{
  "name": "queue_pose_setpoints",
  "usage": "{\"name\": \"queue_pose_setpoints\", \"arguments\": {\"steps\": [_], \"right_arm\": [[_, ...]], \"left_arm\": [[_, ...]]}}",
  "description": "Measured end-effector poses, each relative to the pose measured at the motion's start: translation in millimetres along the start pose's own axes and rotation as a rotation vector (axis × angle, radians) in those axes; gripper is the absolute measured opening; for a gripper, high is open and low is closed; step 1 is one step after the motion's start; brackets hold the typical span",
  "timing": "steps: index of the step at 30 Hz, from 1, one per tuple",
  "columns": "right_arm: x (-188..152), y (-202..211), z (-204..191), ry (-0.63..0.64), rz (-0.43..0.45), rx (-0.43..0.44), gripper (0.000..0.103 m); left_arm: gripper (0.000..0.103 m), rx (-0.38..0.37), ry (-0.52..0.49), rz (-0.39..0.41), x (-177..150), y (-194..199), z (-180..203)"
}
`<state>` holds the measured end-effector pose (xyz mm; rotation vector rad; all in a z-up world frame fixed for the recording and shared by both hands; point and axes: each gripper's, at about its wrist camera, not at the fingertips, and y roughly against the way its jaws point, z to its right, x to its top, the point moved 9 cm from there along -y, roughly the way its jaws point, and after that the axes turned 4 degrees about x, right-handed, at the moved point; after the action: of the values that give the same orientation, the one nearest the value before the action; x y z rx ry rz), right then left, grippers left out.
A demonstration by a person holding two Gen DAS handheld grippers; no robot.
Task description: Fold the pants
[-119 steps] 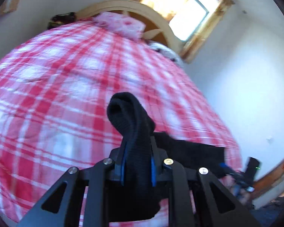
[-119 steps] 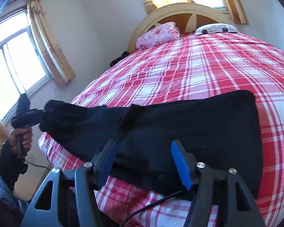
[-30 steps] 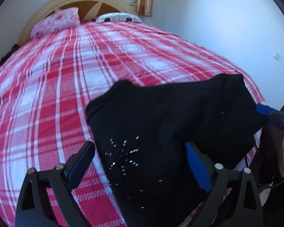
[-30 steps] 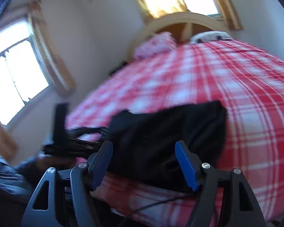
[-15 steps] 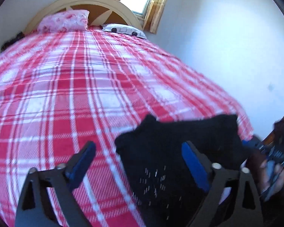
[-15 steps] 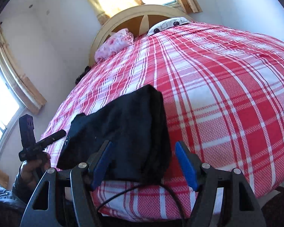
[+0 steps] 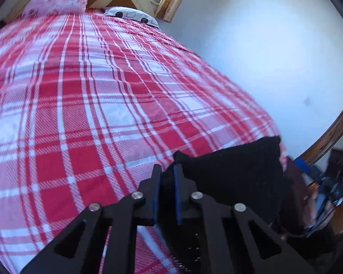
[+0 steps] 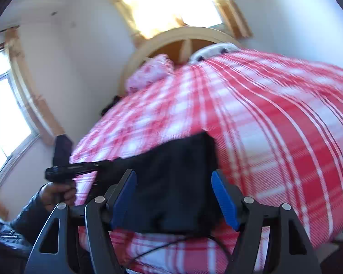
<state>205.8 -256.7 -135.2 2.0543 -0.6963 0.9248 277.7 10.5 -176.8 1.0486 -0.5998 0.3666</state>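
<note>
Left tongs have just closed, apparently pinching the near-left edge of the black pants. Right tongs gape wide, empty, straddling the bundle. Pants lie at the bed foot, long axis running left-right.

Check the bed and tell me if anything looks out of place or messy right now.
Nothing stands out. The black pants lie folded in a compact bundle near the foot of the plaid bedspread, with the left gripper shut on one edge. The pillows at the headboard look orderly; motion blur hides finer creases.
</note>
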Motion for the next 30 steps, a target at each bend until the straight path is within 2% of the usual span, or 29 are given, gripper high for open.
{"name": "queue_pose_setpoints", "arguments": {"steps": [1, 3, 5, 11, 15, 18, 19, 20, 22, 25, 28, 30], "right_arm": [[1, -2, -6, 0.020, 0.001, 0.009, 0.070], [0, -10, -16, 0.052, -0.012, 0.016, 0.070], [-6, -24, -25, 0.058, -0.043, 0.044, 0.070], [-22, -47, -39, 0.075, -0.105, 0.058, 0.070], [-31, -49, -49, 0.123, -0.123, 0.078, 0.070], [-33, -54, -50, 0.135, -0.124, 0.089, 0.070], [-35, -56, -47, 0.136, -0.129, 0.070, 0.070], [-38, -62, -33, 0.128, -0.153, 0.006, 0.070], [-41, -70, -14, 0.071, -0.187, -0.033, 0.070], [-33, -63, -9, -0.008, -0.160, 0.026, 0.070], [-20, -51, -22, 0.057, -0.093, -0.004, 0.070], [-15, -44, -37, 0.100, -0.056, 0.013, 0.070]], "left_arm": [[0.011, 0.038, -0.023, 0.001, 1, 1, -2], [0.010, 0.038, -0.031, 0.012, 4, 4, -3], [0.010, 0.072, -0.043, 0.011, 6, 3, -10], [0.009, 0.076, -0.020, 0.033, 8, 5, -26], [0.012, 0.108, -0.082, 0.038, 2, 6, -17], [0.035, 0.195, -0.081, 0.070, 5, 16, -17], [0.050, 0.219, -0.076, 0.089, 6, 22, -15], [0.064, 0.230, -0.072, 0.103, 6, 25, -15], [0.069, 0.250, -0.069, 0.118, 4, 31, -11], [0.069, 0.311, -0.078, 0.099, -6, 31, -8], [0.071, 0.301, -0.065, 0.090, -17, 33, 0], [0.075, 0.301, -0.057, 0.097, -24, 36, 6]]}}
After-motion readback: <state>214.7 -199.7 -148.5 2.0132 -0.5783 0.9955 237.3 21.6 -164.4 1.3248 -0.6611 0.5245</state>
